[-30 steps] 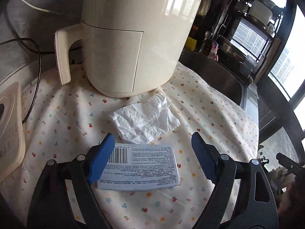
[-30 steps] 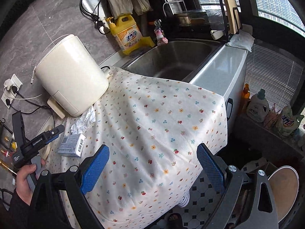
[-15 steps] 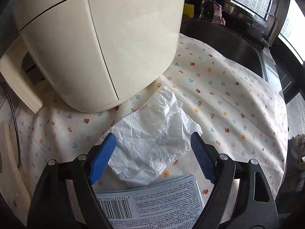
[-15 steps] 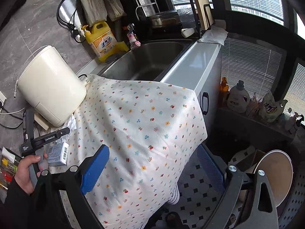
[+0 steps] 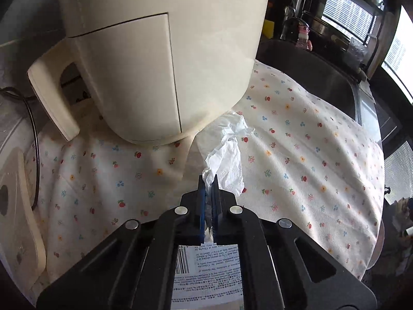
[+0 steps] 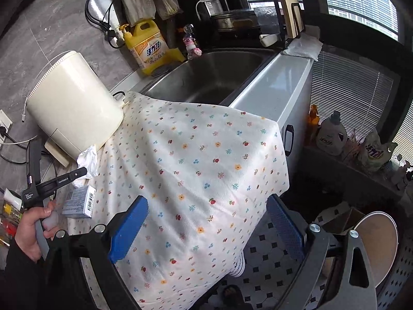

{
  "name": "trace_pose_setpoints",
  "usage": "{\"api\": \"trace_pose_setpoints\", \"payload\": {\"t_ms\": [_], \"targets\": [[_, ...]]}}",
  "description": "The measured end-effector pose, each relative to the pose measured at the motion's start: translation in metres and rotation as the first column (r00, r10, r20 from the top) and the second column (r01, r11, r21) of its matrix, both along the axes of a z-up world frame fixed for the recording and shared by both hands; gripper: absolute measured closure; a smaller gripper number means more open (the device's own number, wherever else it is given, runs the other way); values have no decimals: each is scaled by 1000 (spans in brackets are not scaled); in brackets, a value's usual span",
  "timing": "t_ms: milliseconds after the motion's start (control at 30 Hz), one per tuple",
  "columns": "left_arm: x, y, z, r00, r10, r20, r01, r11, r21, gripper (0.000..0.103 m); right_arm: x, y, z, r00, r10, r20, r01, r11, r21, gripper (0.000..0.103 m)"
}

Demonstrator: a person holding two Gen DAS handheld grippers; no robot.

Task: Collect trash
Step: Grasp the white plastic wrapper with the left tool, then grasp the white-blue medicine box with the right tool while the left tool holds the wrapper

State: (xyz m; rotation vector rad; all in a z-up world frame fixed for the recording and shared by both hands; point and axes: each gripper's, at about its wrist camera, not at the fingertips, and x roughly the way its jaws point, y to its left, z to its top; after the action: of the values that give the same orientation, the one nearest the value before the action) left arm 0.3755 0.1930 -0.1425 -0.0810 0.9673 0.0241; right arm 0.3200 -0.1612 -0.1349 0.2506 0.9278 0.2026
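Observation:
A crumpled white tissue lies on the floral cloth beside the base of the cream appliance. My left gripper is shut on the tissue's near end. A small printed box with a barcode lies under the left gripper. In the right wrist view the tissue, the box and the left gripper show at the left. My right gripper is open and empty, held above the cloth's near edge.
A steel sink lies beyond the cloth, with a yellow detergent jug behind it. Cables and wall sockets are at the far left. A round bin stands on the tiled floor at the lower right.
My left gripper moved forward past the box and closed on the tissue, bunching it up. The right gripper stayed open and shifted only slightly.

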Motion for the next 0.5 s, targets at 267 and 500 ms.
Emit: {"api": "trace_pose_setpoints", "payload": {"t_ms": [267,500], "targets": [[-58,42,27,985,151,79,-147,988,-57,98,21,52,6,982,188,6,-187,982,-25,12],[-116,75,25,955,283,86,-277,957,-82,98,30,116,7,929,369,18,-368,929,-45,8]]}}
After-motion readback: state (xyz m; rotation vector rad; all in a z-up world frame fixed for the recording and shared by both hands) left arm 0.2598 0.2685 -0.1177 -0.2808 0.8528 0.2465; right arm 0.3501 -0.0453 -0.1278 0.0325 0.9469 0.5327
